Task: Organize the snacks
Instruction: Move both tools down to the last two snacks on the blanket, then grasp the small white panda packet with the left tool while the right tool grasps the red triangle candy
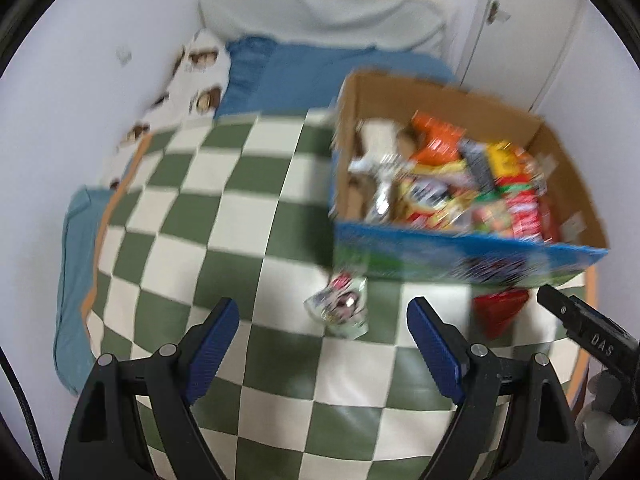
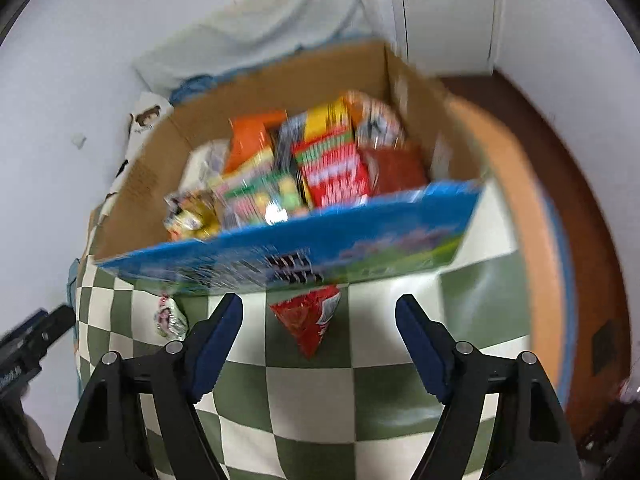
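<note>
A cardboard box (image 1: 460, 256) with a blue printed front stands on the green-and-white checkered blanket, filled with several colourful snack packets (image 1: 460, 184). It also shows in the right wrist view (image 2: 280, 260). A small clear-wrapped snack (image 1: 340, 308) lies just in front of the box, between and ahead of my open, empty left gripper (image 1: 322, 312). A red snack bag (image 2: 310, 320) lies in front of the box, between and ahead of my open, empty right gripper (image 2: 318, 308). The red bag shows in the left wrist view (image 1: 500, 312); the small snack shows in the right wrist view (image 2: 170, 316).
The checkered blanket (image 1: 220, 220) covers a bed with a blue sheet (image 1: 300, 72) and a patterned pillow (image 1: 192, 84) against white walls. The bed's orange edge (image 2: 520, 200) drops to a brown floor (image 2: 592, 240) on the right. A white door (image 2: 448, 16) stands behind.
</note>
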The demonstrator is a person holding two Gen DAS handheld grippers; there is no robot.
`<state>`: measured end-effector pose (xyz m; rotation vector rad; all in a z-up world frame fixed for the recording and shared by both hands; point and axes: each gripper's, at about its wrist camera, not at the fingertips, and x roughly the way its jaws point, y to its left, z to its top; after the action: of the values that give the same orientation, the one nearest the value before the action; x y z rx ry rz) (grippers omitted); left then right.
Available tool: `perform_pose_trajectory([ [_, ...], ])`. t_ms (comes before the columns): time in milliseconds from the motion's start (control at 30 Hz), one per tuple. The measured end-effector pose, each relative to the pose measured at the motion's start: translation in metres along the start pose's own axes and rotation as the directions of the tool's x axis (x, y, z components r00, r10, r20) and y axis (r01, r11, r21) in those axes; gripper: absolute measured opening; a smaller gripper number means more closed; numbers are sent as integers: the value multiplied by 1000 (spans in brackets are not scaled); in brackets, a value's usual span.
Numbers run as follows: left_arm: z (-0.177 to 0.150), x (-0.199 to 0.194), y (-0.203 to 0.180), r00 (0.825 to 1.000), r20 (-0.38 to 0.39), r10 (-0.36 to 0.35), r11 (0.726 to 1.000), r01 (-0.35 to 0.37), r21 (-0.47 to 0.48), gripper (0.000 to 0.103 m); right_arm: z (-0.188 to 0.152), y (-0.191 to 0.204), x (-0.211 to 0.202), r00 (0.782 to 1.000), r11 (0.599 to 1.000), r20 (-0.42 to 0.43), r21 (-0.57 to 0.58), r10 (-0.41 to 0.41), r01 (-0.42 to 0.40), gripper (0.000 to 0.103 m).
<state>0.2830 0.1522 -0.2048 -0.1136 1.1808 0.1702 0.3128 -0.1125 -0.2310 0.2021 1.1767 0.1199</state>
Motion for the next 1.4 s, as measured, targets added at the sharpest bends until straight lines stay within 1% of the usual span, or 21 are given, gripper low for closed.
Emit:
perform_pose_trajectory([
  [67,-3,23,7,998,-60,-11,1000,10,-15,86,-1,-1,30,999,1000,-52,26,15,-14,79],
  [100,-4,34,9,996,-87,-21,1000,19,-23,86,-2,-2,43,997,999,-71,39,27,-24,73],
  [167,-6,57,11,987,-155,-49,998,44,-36,86,-4,-2,63,994,998,-102,59,41,-35,54],
  [233,-6,79,11,974,-213,-82,996,72,-56,86,-8,-3,80,991,996,-121,83,55,-46,46],
  [267,-6,87,10,969,-229,-93,995,80,-63,86,-10,-4,86,991,994,-120,95,60,-48,45],
  [333,-3,105,7,959,-261,-112,993,96,-72,86,-13,-2,89,992,995,-110,94,53,-43,44],
  [400,-1,118,2,953,-278,-118,992,105,-63,86,-15,1,90,993,996,-109,85,48,-39,44],
  [433,-1,126,-2,948,-290,-131,991,118,-62,86,-15,3,90,993,996,-109,77,44,-35,43],
  [467,0,131,-4,944,-300,-137,990,125,-60,83,-17,4,90,993,997,-110,74,44,-36,43],
  [500,0,136,-7,942,-301,-147,989,136,-59,76,-18,5,90,993,997,-112,70,44,-36,43],
  [533,0,139,-9,946,-296,-136,991,127,-48,60,-19,7,90,993,998,-116,61,39,-32,42],
  [567,0,139,-11,947,-290,-136,991,130,-37,58,-21,9,90,992,998,-117,57,39,-32,42],
  [700,-9,133,-15,952,-283,-120,992,127,5,58,-29,16,85,991,999,-124,31,42,-39,41],
  [833,-37,121,-14,944,-305,-128,990,140,18,58,-42,28,73,988,998,-140,10,68,-68,40],
  [933,-72,109,-15,929,-340,-144,986,165,34,58,-60,32,61,982,996,-162,-7,92,-94,40],
  [1033,-99,102,-18,911,-377,-170,979,199,37,58,-80,35,51,975,994,-202,-35,97,-106,40],
  [1167,-123,106,-31,901,-400,-168,977,207,56,60,-117,46,53,966,991,-255,-103,54,-83,40],
  [1267,-128,115,-36,905,-403,-138,980,184,79,60,-137,42,66,957,992,-282,-92,62,-91,40],
  [1300,-127,118,-39,906,-403,-129,980,178,86,60,-140,35,66,959,992,-275,-90,62,-89,40],
  [1400,-134,119,-49,911,-399,-105,980,163,113,60,-144,39,78,964,993,-261,-87,49,-74,40],
])
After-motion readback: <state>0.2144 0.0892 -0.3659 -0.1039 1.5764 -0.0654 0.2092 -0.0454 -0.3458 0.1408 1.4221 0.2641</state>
